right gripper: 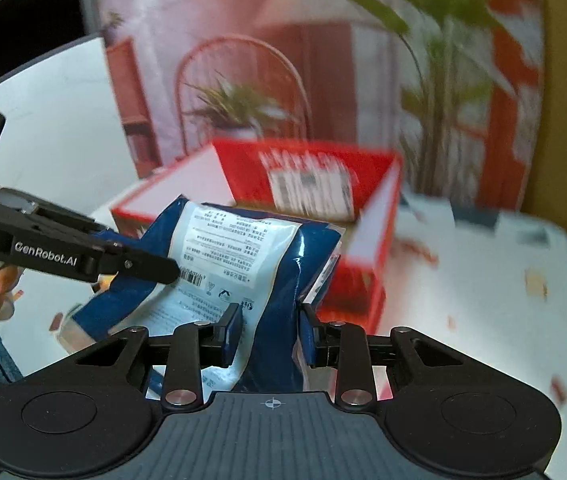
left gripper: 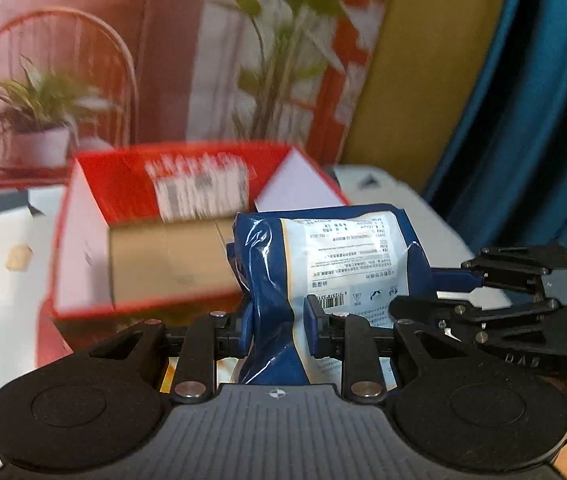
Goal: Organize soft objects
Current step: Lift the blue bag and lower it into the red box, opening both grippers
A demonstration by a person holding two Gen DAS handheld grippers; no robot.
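Both grippers pinch one soft blue-and-white plastic pack [left gripper: 323, 276]: the left gripper [left gripper: 273, 332] and right gripper [right gripper: 269, 334] are each nearly closed on it. The pack hangs just before the open red cardboard box [left gripper: 131, 200] on the white counter [right gripper: 483, 280], so placing it inside seems left.

You have the packet [left gripper: 323, 276] pinched between the left gripper [left gripper: 273, 330] and right gripper [right gripper: 269, 334], one at each end, raised above the table [right gripper: 483, 280]. Behind it the open box [left gripper: 163, 232] sits on the table. Beyond the box stand a small potted plant [left gripper: 39, 120] and, to its right, a taller plant [left gripper: 279, 60].
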